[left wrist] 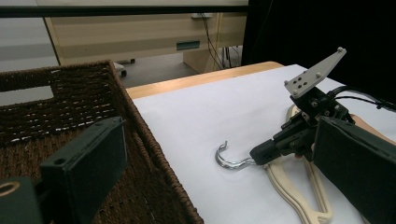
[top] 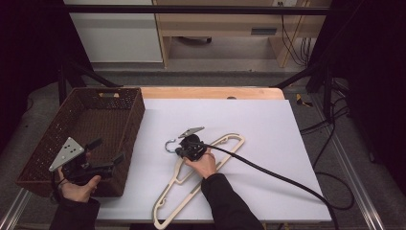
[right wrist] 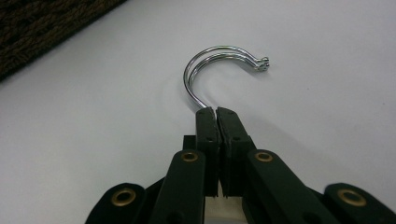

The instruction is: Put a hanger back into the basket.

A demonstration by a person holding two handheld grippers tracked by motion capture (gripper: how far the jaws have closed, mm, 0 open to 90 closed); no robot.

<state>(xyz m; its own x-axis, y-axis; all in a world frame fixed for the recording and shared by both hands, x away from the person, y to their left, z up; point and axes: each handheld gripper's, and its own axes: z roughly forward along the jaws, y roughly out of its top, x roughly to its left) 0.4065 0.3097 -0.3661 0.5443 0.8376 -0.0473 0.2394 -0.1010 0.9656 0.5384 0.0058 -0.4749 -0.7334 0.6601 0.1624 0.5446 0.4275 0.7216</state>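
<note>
Grasp step: right gripper (right wrist: 215, 112) clamped on chrome hook (right wrist: 219, 63) of cream hangers (top: 191, 184) lying on table (top: 268, 124). Left gripper (top: 107, 153) wide open, empty, over basket (top: 57, 124). Next, likely: lift clear, carry to basket.

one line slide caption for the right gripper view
Right gripper shut on the metal hook of a hanger lying on the white sheet.

Table (top: 210, 92) w/ white sheet (top: 268, 139), hanger (top: 230, 143), basket (top: 48, 143)
</note>
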